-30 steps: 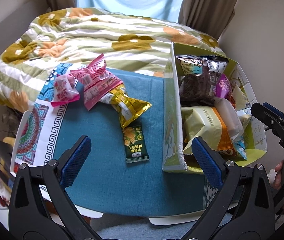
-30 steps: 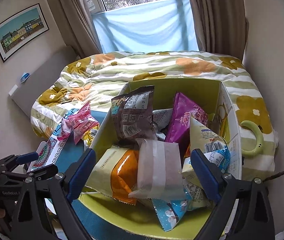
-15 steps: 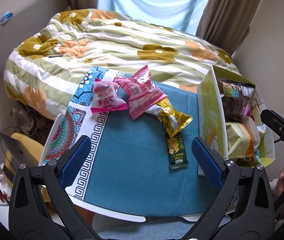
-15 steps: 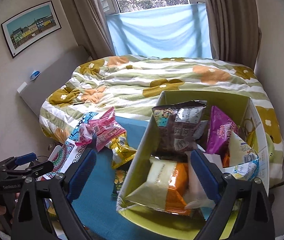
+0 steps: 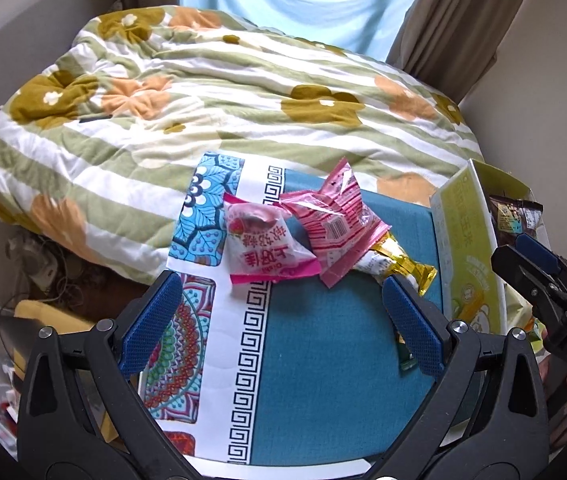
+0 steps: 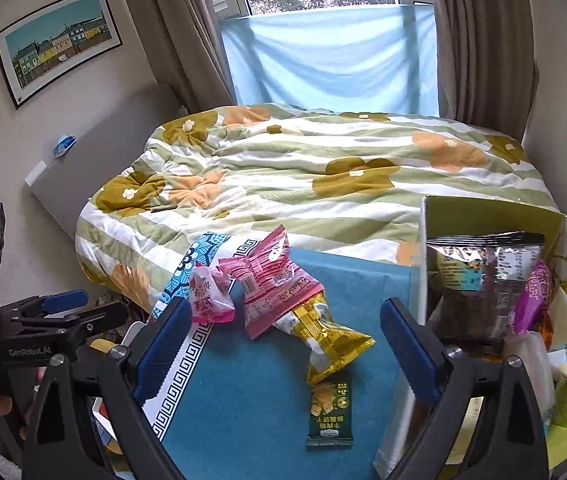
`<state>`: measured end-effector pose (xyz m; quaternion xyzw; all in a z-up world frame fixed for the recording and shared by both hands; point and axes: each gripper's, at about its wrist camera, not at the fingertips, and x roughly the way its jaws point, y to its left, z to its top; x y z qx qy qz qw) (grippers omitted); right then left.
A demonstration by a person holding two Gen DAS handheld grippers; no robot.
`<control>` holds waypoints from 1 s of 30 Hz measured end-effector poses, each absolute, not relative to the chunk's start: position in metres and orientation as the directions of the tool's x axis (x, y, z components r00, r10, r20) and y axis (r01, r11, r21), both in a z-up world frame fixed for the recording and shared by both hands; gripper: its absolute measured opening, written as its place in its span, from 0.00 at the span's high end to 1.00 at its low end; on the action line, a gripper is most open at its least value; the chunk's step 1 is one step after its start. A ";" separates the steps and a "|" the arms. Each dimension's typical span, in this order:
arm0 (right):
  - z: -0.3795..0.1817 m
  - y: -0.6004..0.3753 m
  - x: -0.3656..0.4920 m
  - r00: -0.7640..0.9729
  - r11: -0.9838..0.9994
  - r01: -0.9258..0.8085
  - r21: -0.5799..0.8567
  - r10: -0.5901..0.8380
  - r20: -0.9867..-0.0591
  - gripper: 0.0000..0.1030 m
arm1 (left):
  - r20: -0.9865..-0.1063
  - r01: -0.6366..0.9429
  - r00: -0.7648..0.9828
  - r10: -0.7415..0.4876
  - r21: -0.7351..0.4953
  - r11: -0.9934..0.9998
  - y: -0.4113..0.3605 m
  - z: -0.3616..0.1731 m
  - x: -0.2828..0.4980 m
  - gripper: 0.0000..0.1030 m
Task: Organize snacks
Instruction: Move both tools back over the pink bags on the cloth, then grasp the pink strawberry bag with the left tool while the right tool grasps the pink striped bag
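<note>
Loose snacks lie on the blue table cloth [image 5: 323, 360]: a small pink packet [image 5: 263, 250] [image 6: 207, 296], a larger pink striped packet [image 5: 335, 224] [image 6: 271, 284], a gold packet [image 6: 323, 336] [image 5: 399, 264] and a dark green bar [image 6: 329, 412]. A yellow-green box [image 6: 423, 272] [image 5: 467, 248] at the right holds several snack bags. My left gripper [image 5: 283, 328] is open and empty above the cloth, near the pink packets. My right gripper [image 6: 283, 348] is open and empty over the gold packet and green bar.
A bed with a flowered striped quilt [image 6: 323, 168] lies behind the table. The patterned cloth border [image 5: 187, 344] marks the table's left edge, with clutter on the floor beyond. A window with a blue sheet [image 6: 331, 52] is at the back.
Both grippers have swung left, away from the box and toward the loose snacks. The box has slid to the right edge of both views. Both stay open and empty.
</note>
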<state>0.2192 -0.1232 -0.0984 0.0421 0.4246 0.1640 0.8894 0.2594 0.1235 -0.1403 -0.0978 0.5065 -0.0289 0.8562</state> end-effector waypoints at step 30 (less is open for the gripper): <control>-0.228 -0.041 0.335 0.374 0.880 -0.460 0.117 0.312 -0.874 0.09 | -0.920 0.034 0.279 -0.274 -0.276 0.961 0.132 -0.304 0.366 0.28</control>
